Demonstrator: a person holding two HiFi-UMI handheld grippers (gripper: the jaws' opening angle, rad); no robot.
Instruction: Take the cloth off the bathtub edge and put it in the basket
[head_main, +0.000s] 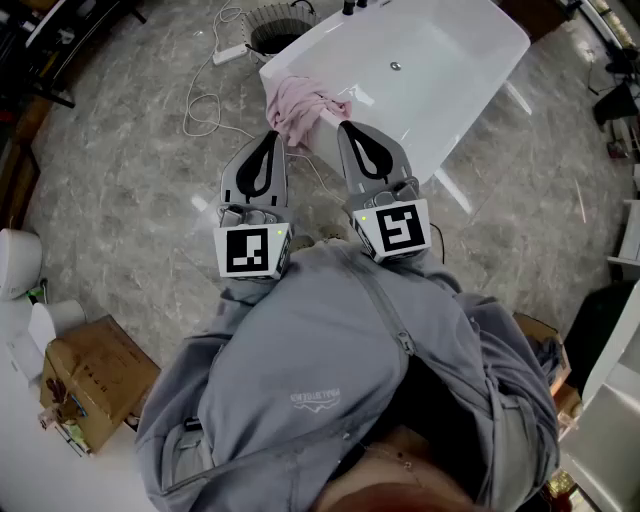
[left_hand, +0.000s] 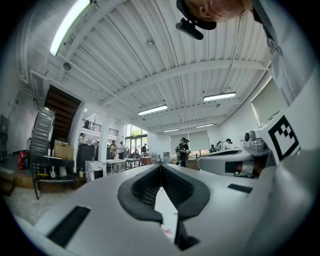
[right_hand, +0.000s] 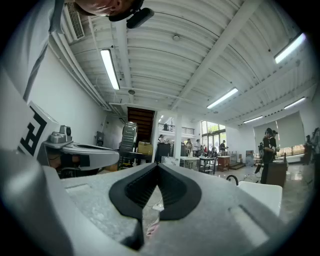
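Note:
A pink cloth (head_main: 298, 106) hangs crumpled over the near left edge of the white bathtub (head_main: 440, 70). A dark wire basket (head_main: 277, 26) stands on the floor just beyond the tub's left end. My left gripper (head_main: 270, 136) points at the cloth from just short of it, shut and empty. Beside it my right gripper (head_main: 348, 126) reaches the tub's side right of the cloth, also shut with nothing held. In the left gripper view the jaws (left_hand: 160, 166) meet, with a scrap of pink cloth (left_hand: 167, 231) below. The right gripper view shows closed jaws (right_hand: 158, 167) the same way.
A white power strip (head_main: 229, 53) and its cable lie on the marble floor left of the basket. A cardboard box (head_main: 95, 380) and a white appliance (head_main: 15, 262) stand at the left. The tub's white legs (head_main: 452, 190) jut out to the right. People stand at distant tables (left_hand: 182, 150).

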